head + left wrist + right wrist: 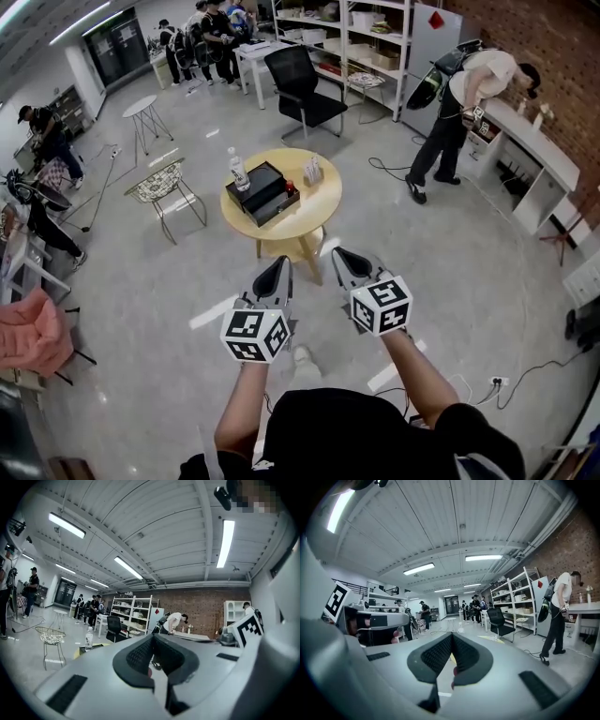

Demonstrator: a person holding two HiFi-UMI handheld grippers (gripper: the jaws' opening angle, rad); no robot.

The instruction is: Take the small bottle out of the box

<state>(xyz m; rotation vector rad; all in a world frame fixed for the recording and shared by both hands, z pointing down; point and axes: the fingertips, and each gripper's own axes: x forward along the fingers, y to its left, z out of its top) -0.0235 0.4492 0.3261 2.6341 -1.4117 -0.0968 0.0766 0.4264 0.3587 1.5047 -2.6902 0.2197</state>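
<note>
The ribbed pads point(138, 656) of the left gripper point(152, 637) were pressed together at the tips with nothing between them. The right gripper point(452, 637) was the same, jaws fully closed and empty. Both were held out level in front of the person, side by side and well short of the round table point(322, 204), with open floor between. The step in hand looked like the approach, which I judged would go best in this order: walk up to the near edge, spread one pair of jaws before reaching in, and keep the other gripper free to steady the box point(263, 192) if it slid. The box was black and sat across the middle of the tabletop, reaching toward the left and near edges. It showed as two dark stacked or stepped surfaces, and from that distance I could not tell whether a lid was on, off or folded back. Nothing of its contents could be seen, so the small bottle was presumably still inside it, out of sight. A small red object point(290, 185) stood against the box's right side, too small to identify. A clear water bottle point(238, 171) stood upright at the far-left edge, just beside the box, so a reach from that side could knock it over and coming in from the near edge seemed safer. A small holder point(312, 171) stood near the far-right edge, with contents too small to name.
</note>
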